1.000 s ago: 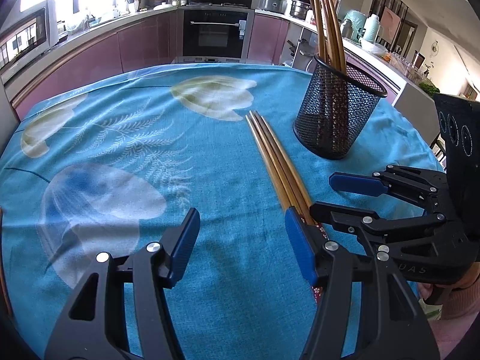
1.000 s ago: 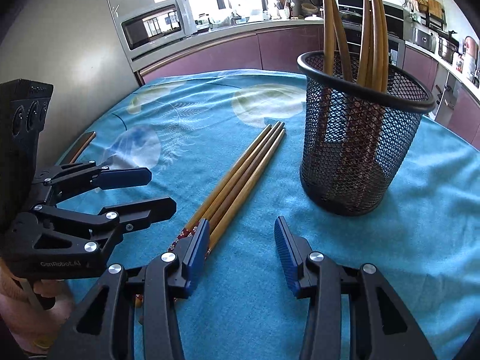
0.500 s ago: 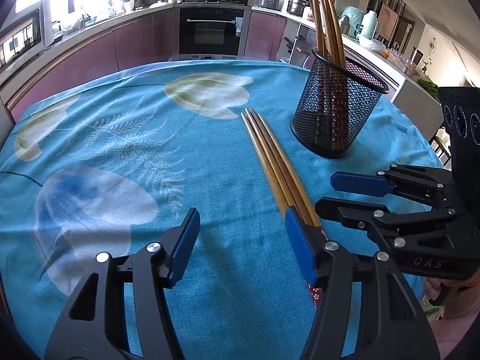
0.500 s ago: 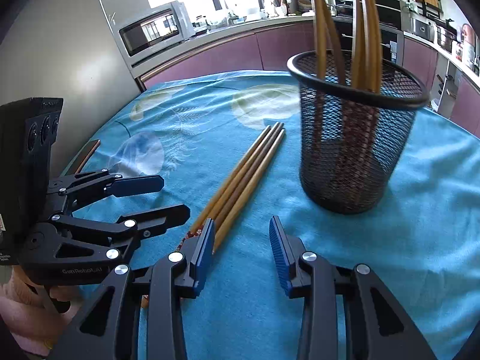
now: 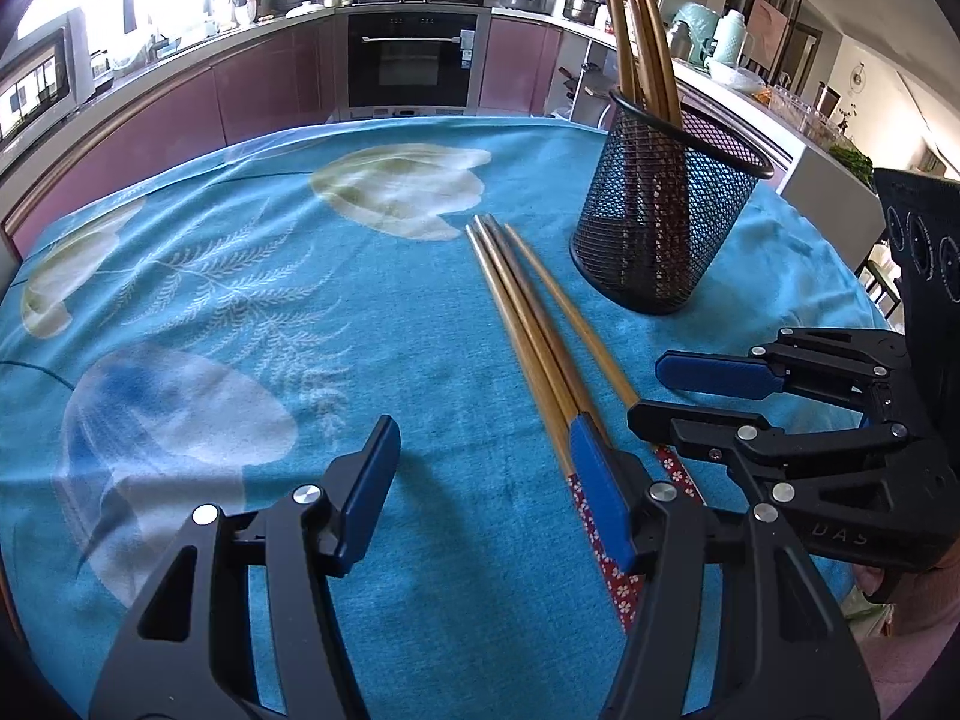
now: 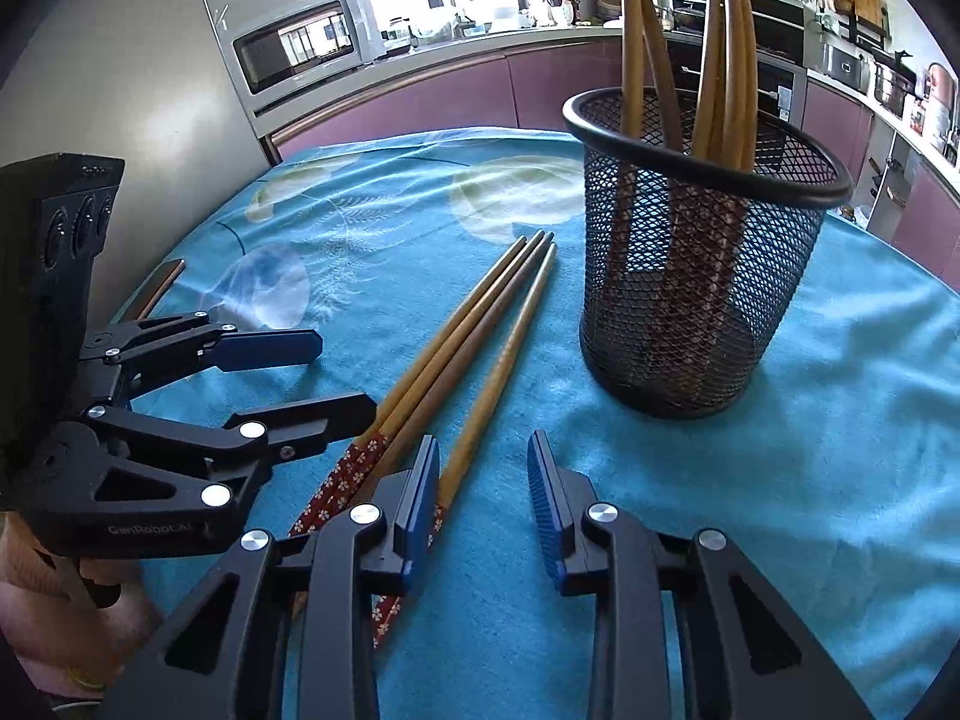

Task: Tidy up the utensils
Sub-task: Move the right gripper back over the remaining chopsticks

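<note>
Three loose chopsticks (image 5: pixel 540 324) lie side by side on the blue flowered cloth of the tabletop (image 5: pixel 240 300), tips pointing toward 11 o'clock in the left wrist view, red patterned ends near the claws. The black mesh holder (image 6: pixel 696 276) stands at 1 o'clock of them, near but apart, with more chopsticks upright inside. The left claw (image 5: pixel 486 486) gapes wide and grips nothing, one pad over the chopsticks. The right claw (image 6: pixel 483 492) is partly spread, also holding nothing.
</note>
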{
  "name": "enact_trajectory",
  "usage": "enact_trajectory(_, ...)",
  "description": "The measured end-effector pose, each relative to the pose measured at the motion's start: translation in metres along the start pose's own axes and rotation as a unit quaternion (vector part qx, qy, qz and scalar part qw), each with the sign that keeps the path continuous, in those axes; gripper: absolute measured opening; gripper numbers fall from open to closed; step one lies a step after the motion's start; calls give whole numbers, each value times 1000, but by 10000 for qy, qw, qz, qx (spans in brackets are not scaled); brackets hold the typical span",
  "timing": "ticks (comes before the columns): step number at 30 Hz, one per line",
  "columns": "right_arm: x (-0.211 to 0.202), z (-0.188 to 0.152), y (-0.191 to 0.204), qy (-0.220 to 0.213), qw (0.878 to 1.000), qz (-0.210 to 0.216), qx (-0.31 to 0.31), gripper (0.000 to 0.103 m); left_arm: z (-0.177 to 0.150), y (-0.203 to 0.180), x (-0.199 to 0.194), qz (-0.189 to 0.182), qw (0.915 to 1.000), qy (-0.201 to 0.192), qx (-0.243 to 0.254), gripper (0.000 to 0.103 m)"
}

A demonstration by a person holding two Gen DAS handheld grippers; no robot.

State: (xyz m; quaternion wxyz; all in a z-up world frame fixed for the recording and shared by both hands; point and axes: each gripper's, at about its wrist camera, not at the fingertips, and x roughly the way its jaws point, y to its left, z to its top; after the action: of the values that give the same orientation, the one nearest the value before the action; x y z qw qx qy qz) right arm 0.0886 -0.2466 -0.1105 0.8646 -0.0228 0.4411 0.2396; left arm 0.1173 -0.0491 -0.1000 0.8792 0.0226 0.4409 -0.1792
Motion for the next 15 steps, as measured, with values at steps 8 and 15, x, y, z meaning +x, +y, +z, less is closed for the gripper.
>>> enact_trajectory(8, -1, -2, -4, -14, 10000, 50, 44, 28, 6, -3, 9, 93, 9999, 66, 53, 58)
enact_trajectory(15, 0, -1, -2, -17, 10000, -28, -33, 26, 10, -13, 16, 389, 9988, 101, 288, 50)
